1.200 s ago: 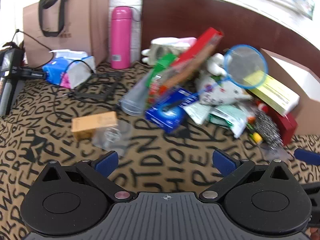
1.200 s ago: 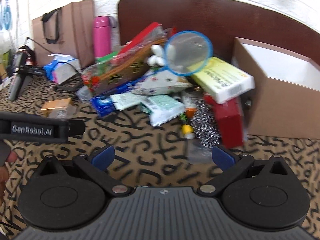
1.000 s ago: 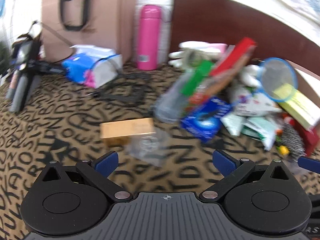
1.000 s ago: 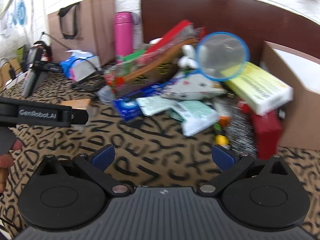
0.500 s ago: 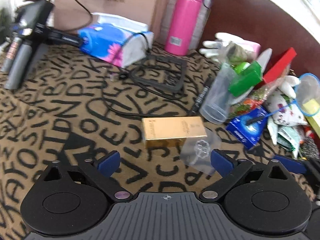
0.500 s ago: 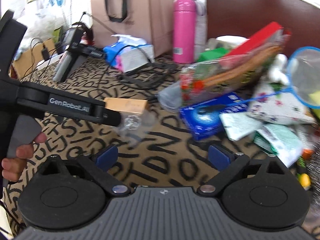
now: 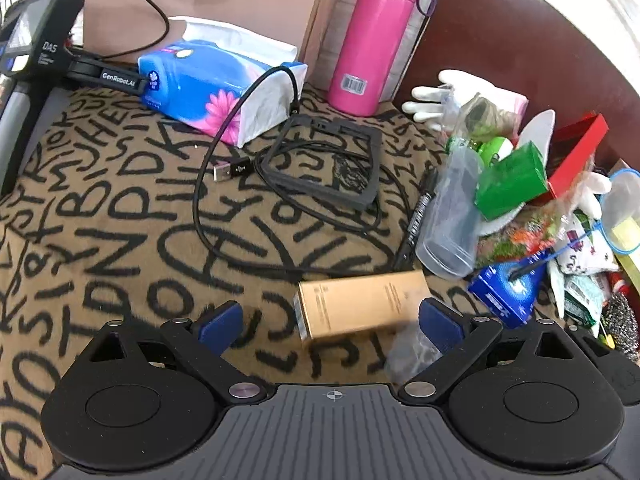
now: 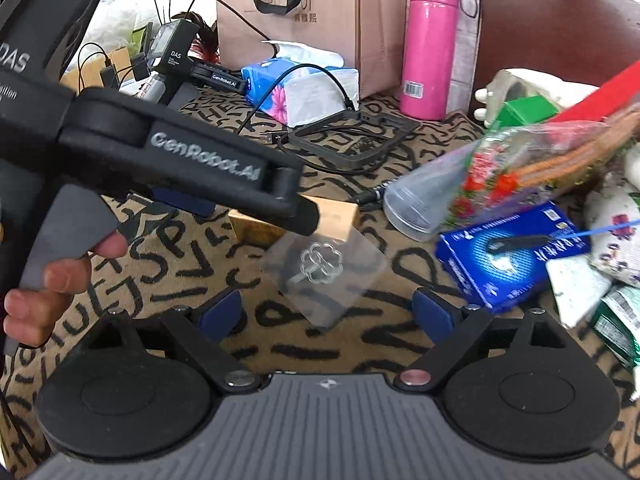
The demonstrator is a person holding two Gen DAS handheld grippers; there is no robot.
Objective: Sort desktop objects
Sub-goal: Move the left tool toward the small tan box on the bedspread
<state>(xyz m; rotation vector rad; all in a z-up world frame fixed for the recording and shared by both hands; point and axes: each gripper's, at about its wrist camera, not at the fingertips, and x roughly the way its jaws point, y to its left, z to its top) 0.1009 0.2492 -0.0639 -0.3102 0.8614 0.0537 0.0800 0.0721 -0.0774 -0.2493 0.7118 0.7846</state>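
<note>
A gold box [image 7: 362, 308] lies on the letter-patterned cloth, between the open fingers of my left gripper [image 7: 331, 322]. A clear bag with a clover trinket [image 8: 322, 266] lies beside it, just ahead of my open, empty right gripper [image 8: 327, 312]. In the right wrist view the left gripper's body [image 8: 160, 160] crosses above the gold box [image 8: 338, 216]. A heap of packets, a blue box [image 8: 512, 252], a clear cup [image 7: 450, 224] and a green box [image 7: 510, 182] lies to the right.
A pink flask [image 7: 374, 36], a brown paper bag [image 7: 208, 4] and a blue tissue pack [image 7: 216, 88] stand at the back. A black frame [image 7: 328, 164], a USB cable [image 7: 234, 172] and a black pen [image 7: 416, 220] lie mid-cloth. Another handheld device [image 7: 36, 48] rests far left.
Both grippers have swung left and come down, away from the heap and toward the gold box and the clear bag. The left gripper now straddles the gold box. Both stay open.
</note>
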